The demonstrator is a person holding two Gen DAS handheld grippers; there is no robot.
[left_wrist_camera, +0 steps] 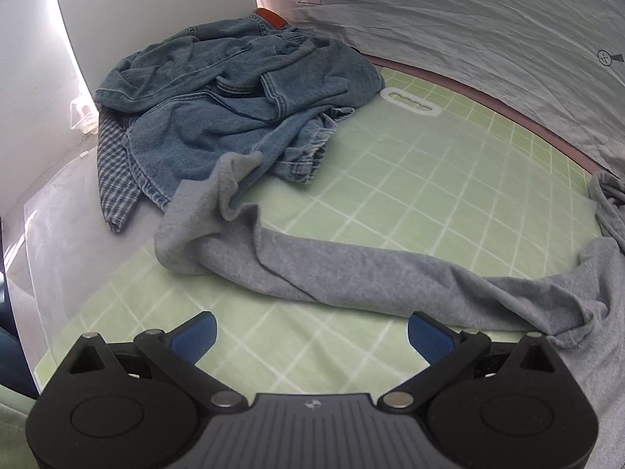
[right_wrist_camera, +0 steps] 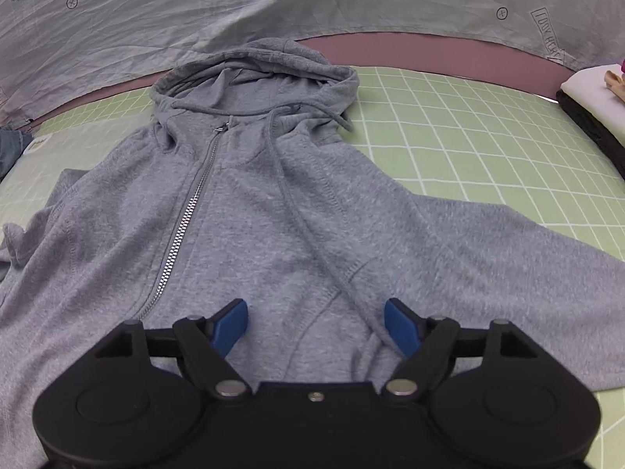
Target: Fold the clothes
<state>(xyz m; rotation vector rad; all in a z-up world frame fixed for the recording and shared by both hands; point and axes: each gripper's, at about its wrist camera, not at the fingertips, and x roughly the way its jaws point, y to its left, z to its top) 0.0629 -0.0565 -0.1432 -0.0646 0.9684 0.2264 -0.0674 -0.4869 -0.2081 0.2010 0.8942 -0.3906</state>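
Observation:
A grey zip hoodie point(right_wrist_camera: 254, 203) lies face up on the green grid mat point(right_wrist_camera: 488, 136), hood at the far end, zipper running down its left half. My right gripper point(right_wrist_camera: 316, 324) hovers open over its lower front, blue pads apart, a drawstring passing near the right pad. In the left wrist view the hoodie's sleeve point(left_wrist_camera: 297, 262) stretches crumpled across the mat point(left_wrist_camera: 429, 179). My left gripper point(left_wrist_camera: 312, 336) stands open just short of that sleeve, nothing between its fingers.
A heap of blue denim clothes point(left_wrist_camera: 234, 109) over a checked garment point(left_wrist_camera: 113, 179) sits at the mat's far left corner. A grey sheet point(right_wrist_camera: 195, 11) hangs along the back. Folded white and black items point(right_wrist_camera: 593, 105) are stacked at the right edge.

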